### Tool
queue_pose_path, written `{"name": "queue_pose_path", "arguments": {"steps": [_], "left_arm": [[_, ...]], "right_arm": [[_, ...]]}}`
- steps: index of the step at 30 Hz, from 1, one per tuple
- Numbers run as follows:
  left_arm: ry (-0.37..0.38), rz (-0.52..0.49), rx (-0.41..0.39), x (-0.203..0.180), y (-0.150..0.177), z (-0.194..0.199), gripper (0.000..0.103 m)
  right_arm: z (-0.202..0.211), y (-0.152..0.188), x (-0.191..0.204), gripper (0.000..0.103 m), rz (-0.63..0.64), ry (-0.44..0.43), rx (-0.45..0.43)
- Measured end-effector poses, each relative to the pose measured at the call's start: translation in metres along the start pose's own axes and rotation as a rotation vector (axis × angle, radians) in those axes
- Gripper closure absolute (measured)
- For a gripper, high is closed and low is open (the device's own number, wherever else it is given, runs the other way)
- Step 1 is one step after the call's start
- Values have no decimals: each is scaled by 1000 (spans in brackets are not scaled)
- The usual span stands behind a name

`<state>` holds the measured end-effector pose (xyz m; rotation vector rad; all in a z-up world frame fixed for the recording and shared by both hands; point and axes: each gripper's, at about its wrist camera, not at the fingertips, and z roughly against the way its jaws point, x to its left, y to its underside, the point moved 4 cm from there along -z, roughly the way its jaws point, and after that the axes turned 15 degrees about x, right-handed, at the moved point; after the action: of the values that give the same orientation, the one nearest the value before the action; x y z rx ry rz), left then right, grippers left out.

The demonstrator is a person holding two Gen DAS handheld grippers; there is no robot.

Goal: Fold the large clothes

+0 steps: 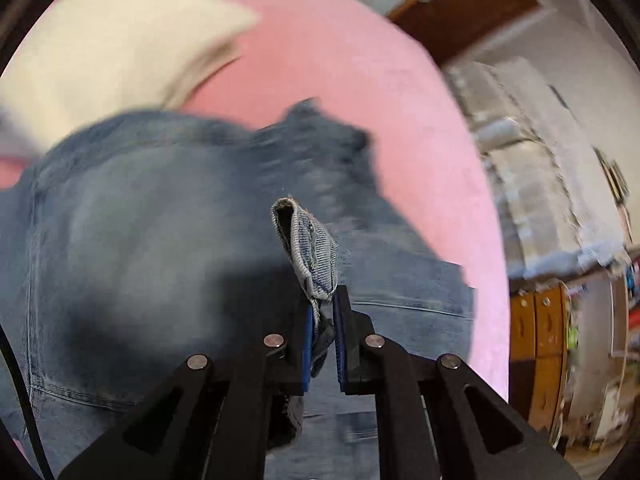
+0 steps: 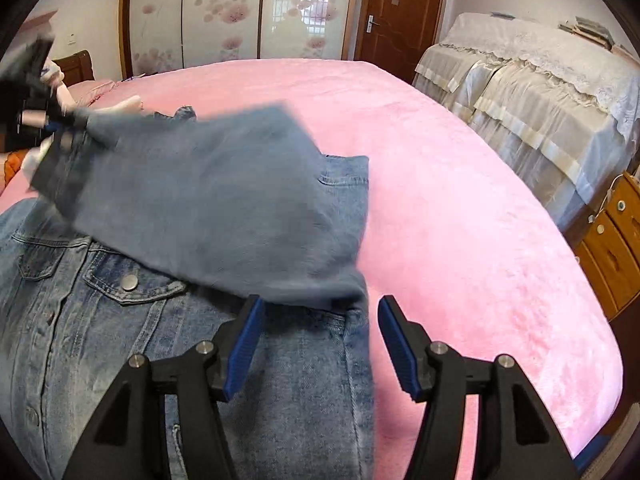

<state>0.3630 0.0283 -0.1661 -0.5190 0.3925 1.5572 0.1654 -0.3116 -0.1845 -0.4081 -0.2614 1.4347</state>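
Note:
A blue denim jacket lies front up on the pink bed, its buttons and chest pocket showing. My left gripper is shut on the jacket's sleeve cuff and holds it above the jacket body. In the right wrist view the lifted sleeve stretches blurred across the jacket toward the left gripper at the far left. My right gripper is open and empty, low over the jacket's right edge.
A cream pillow lies at the head of the bed. A lace-covered piece of furniture and a wooden cabinet stand to the right. A brown door and floral wardrobe doors are behind.

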Motion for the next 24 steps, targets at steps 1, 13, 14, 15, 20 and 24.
{"name": "queue_pose_path", "arguments": {"steps": [1,13,14,15,20,24], "left_arm": [[-3,19,7,9,0,-5,96],[30,26,-29,9,-2,-5,96],[39,35,-29,9,-2,-4,95],[41,42,-24,12,-1,-4,95],[21,78,24,37,8,-10,68],[98,140,-4,56,15,-3,52]], "right_arm": [[-2,-1,-1,44,-8,-15,9],[-7,-27,-49,44,-192,-250,46],[-6,-30,-53,44,-192,-248,41],[-4,-29,-54,44,-182,-238,37],[-8,-18,-43,44,-76,-196,72],[-17,-1,-28,44,5,-146,111]]}}
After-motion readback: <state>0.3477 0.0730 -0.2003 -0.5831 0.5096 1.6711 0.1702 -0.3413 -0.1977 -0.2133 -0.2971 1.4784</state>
